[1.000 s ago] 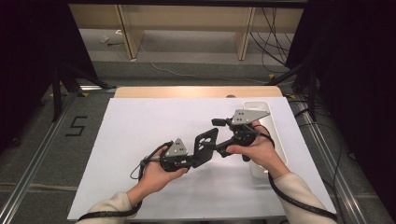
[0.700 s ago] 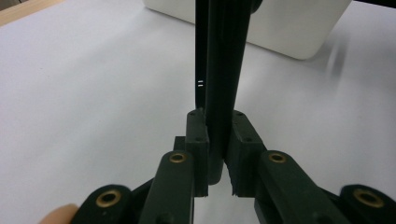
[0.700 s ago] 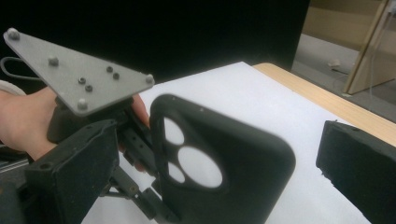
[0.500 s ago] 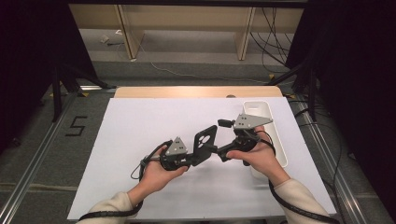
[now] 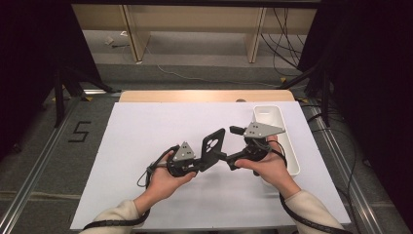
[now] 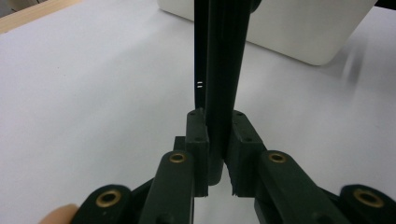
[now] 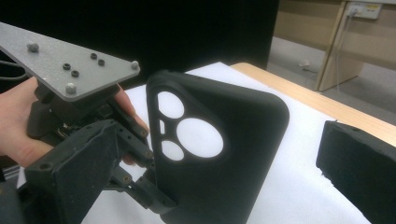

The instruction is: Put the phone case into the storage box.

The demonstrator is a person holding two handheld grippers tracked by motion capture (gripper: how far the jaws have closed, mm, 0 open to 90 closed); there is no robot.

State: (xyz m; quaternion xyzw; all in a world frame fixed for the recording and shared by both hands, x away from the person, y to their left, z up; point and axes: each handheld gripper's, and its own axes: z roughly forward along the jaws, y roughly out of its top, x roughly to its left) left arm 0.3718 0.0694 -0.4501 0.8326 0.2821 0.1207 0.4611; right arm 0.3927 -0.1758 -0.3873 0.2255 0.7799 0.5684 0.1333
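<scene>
Black phone case [image 5: 213, 145] stands on edge above the white sheet [image 5: 146, 136] in the high view, clamped at its lower end by the left gripper [image 5: 202, 163]; the pads themselves are hidden under the grey plate and the hand. Right gripper [image 5: 233, 146] sits just beside the case on its far side, jaws having just opened wide, nothing between them as far as this angle tells. White tray [image 5: 272, 117] lies behind the right hand, partly covered by it; bare wood table edge [image 5: 195, 95] beyond the sheet. Left gripper view: case [image 6: 223, 70] seen edge-on, pinched between both pads [image 6: 240, 140], its top cut off by the frame; tray [image 6: 299, 32] blurred behind. Right gripper view: case back [image 7: 224, 154] with camera cutouts, lower end cut off; one own pad [image 7: 357, 163] at the right, well clear of it, the other out of frame.
</scene>
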